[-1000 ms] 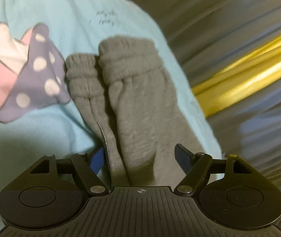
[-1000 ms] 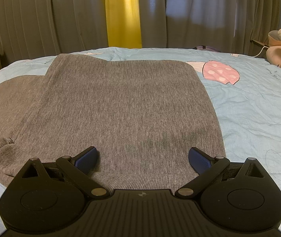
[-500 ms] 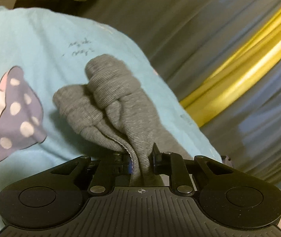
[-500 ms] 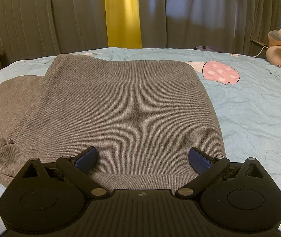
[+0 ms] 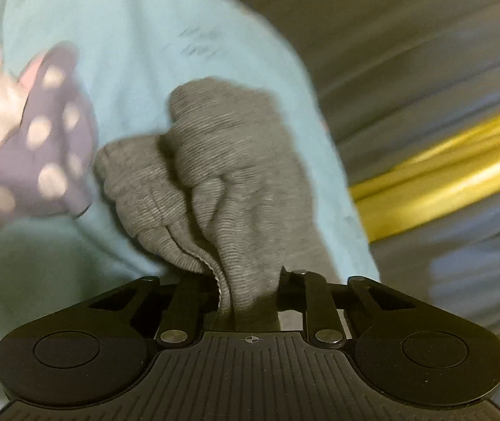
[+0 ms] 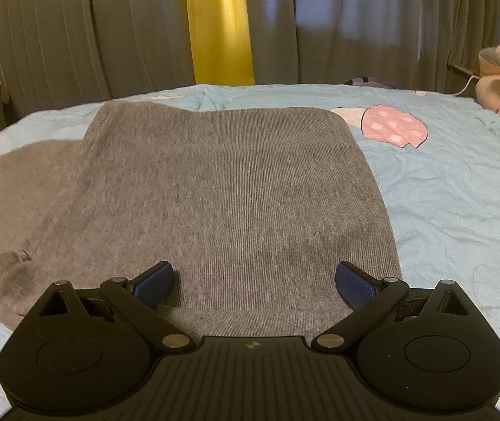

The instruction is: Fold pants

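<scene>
Jaws of the left gripper (image 5: 250, 291) are clenched on the bunched cuff ends of the grey pants (image 5: 222, 182), both leg ends gathered and pinched together, the fabric raised off the light blue bedsheet (image 5: 137, 35). This view is blurred. A purple spotted mushroom print (image 5: 39, 151) on the sheet lies just beside the cuffs. Jaws of the right gripper (image 6: 254, 284) stand wide apart and released, grasping nothing, poised over the near edge of the pants (image 6: 215, 193), whose broad upper section lies flat across the middle of the bed. A pink spotted print (image 6: 394, 126) sits toward the far right of the bedsheet (image 6: 460, 193). Grey curtains (image 6: 74, 28) with a yellow panel (image 6: 220, 24) hang beyond the bed's far edge.
</scene>
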